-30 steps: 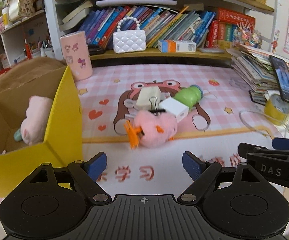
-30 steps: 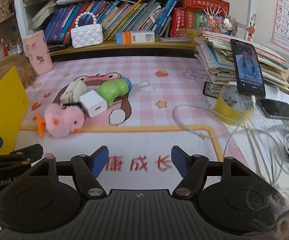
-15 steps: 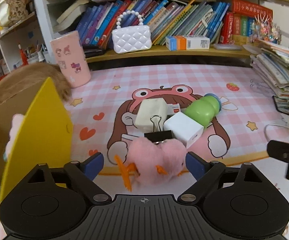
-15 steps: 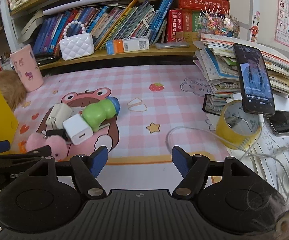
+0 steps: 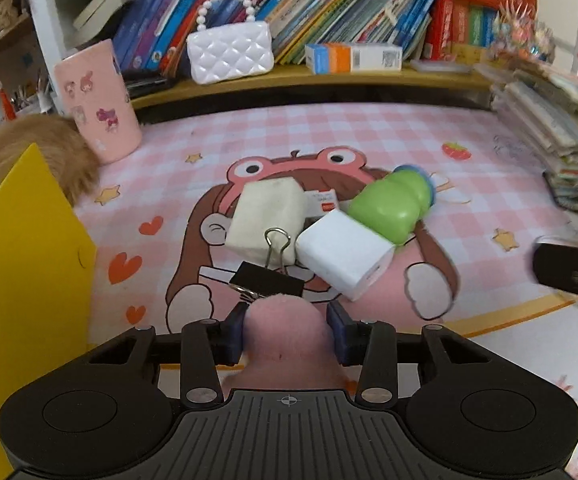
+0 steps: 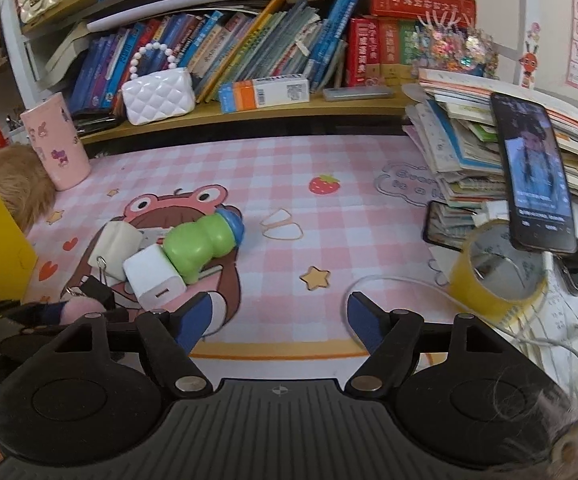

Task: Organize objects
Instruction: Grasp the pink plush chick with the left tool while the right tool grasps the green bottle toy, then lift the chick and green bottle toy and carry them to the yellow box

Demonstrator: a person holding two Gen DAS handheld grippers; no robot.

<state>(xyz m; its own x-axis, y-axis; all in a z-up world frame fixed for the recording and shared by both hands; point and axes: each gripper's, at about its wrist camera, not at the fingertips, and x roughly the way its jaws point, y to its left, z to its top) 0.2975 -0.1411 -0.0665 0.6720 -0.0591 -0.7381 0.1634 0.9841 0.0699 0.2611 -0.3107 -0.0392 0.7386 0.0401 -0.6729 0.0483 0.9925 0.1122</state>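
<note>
**Item: pink plush toy, taken up by left gripper**

Step in hand: the grasp. The left gripper [image 5: 287,336] had just been closing, and its blue pads [image 5: 235,338] were clamped on either flank of the pink plush toy [image 5: 285,332], which bulged up between them. The toy sat at the near edge of the pile on the pink checked mat [image 5: 329,136], its top just beside the black binder clip [image 5: 267,278].

Remaining stock in the pile: a cream-coloured block [image 5: 267,216], a white charger cube [image 5: 345,254] and a green bottle with a blue cap [image 5: 391,204], all crowded together and touching.

Right gripper [image 6: 279,320]: jaws had just been opening further and stood apart with nothing between them, held low over the mat to the right of the pile.

Receptacle: a yellow box [image 5: 29,248] stood at the left, near the pile; its inside was not visible.

Next move, as judged: lift the toy clear without dragging the binder clip along, then carry it left over the yellow wall and release it inside. The plush is soft, so the grip may slip if squeezed too lightly.
</note>
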